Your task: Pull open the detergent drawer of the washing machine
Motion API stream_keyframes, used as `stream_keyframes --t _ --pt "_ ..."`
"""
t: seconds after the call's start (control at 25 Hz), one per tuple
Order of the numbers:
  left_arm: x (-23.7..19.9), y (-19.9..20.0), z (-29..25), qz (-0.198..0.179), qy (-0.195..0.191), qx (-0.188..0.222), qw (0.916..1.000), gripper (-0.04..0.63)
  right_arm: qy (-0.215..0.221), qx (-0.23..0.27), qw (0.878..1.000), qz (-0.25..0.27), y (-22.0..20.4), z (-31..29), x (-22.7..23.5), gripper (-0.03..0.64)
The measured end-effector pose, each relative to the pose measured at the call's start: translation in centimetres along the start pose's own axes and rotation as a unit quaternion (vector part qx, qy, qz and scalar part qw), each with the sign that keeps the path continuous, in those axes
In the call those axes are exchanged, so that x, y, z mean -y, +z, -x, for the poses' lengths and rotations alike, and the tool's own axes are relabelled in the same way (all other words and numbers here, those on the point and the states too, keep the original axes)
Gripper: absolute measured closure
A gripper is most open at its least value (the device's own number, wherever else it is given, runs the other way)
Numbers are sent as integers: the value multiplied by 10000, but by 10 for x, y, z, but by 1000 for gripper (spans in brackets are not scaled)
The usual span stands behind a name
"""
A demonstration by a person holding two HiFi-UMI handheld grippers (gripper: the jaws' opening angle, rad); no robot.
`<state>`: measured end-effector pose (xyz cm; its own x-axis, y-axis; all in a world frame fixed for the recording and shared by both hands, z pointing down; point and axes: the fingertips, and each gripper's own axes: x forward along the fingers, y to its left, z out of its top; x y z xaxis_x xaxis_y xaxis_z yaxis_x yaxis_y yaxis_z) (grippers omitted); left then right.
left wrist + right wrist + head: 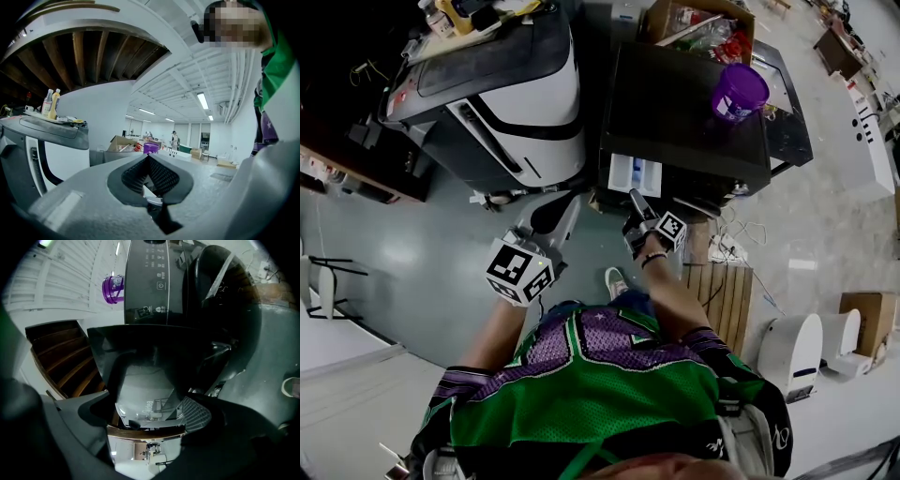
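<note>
The black washing machine [684, 112] stands ahead of me. Its detergent drawer [634, 174] is pulled out, and white and blue compartments show from above. My right gripper [636, 199] is at the drawer's front edge. In the right gripper view the drawer's glossy front panel [145, 380] sits between the jaws of the right gripper [147, 412], which is shut on it below the control panel [154, 282]. My left gripper [562, 211] hangs in the air left of the drawer, apart from it. In its own view the left gripper [149, 159] is shut with nothing held.
A purple cup [739, 92] stands on top of the washing machine. A white and grey machine [502, 94] stands close on the left with bottles [50, 103] on top. A wooden pallet [727, 295] and white appliances [792, 352] lie on the floor at the right.
</note>
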<state>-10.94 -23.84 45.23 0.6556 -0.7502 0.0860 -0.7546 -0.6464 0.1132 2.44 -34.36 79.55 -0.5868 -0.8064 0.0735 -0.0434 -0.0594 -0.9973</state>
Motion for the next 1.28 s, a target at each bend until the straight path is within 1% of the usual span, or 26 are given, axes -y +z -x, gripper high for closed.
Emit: stream_keyframes --t 0.12,0.28,0.44,0.72,1.04,1.28 --pt "3 -2 8 12 -10 -11 10000 578 23 -14 10000 -2 -3 6 6 169" --pt "7 -3 16 1 -11 -1 10000 578 -15 -54 10000 -75 -16 14 -1 169" --pt "6 -3 22 -11 13 2 10000 578 9 -70 10000 -25 -21 19 2 169" --pt "5 -3 31 -15 34 5 10000 578 18 -57 10000 -70 -20 23 7 170" --pt "4 1 34 -31 44 32 10000 578 -159 -130 9998 -54 -22 26 3 172" --pt "7 3 28 -4 -12 95 10000 578 -355 -295 9987 192 -20 44 3 172"
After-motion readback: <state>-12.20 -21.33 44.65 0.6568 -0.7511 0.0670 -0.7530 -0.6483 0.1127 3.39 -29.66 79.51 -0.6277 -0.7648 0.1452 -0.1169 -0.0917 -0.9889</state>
